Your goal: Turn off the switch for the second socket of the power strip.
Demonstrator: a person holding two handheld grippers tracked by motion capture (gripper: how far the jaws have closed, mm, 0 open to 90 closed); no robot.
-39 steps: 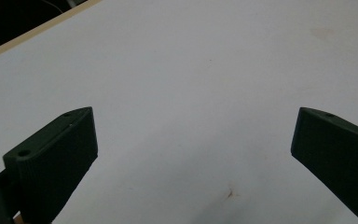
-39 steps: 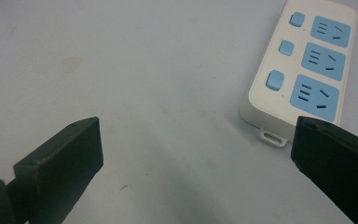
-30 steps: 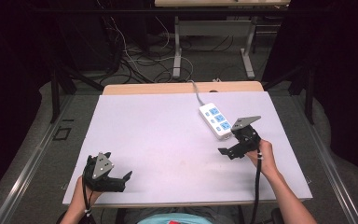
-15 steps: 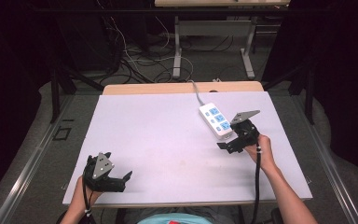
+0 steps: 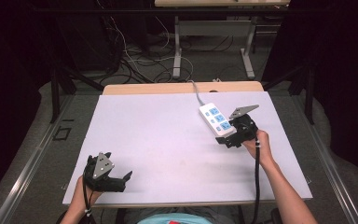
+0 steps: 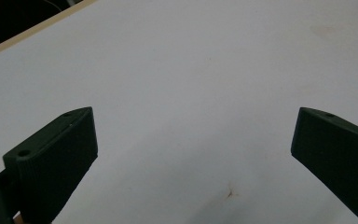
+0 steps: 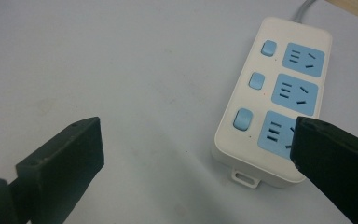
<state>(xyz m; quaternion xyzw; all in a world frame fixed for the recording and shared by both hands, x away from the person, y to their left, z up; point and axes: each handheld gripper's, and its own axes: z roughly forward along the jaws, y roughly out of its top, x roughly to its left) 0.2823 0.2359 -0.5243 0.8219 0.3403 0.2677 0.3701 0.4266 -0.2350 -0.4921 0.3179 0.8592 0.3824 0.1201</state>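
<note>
Power strip (image 5: 217, 120) white with three blue sockets, lying on the right far part of the white table (image 5: 168, 140), right gripper (image 5: 230, 140) at its near end with jaws wide apart, left gripper (image 5: 121, 179) at the near left edge, jaws apart over bare tabletop, grey cord (image 5: 196, 93) trailing off the far edge.

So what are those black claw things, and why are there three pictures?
A person sits at a white table and holds a squeeze tool in each hand. The left gripper rests near the front edge. The right gripper is beside a white power strip with blue sockets. One picture is taken from above. The other two come from little cameras riding on the tools, so you see black jaws poking up. Both are open and hold nothing.
</note>
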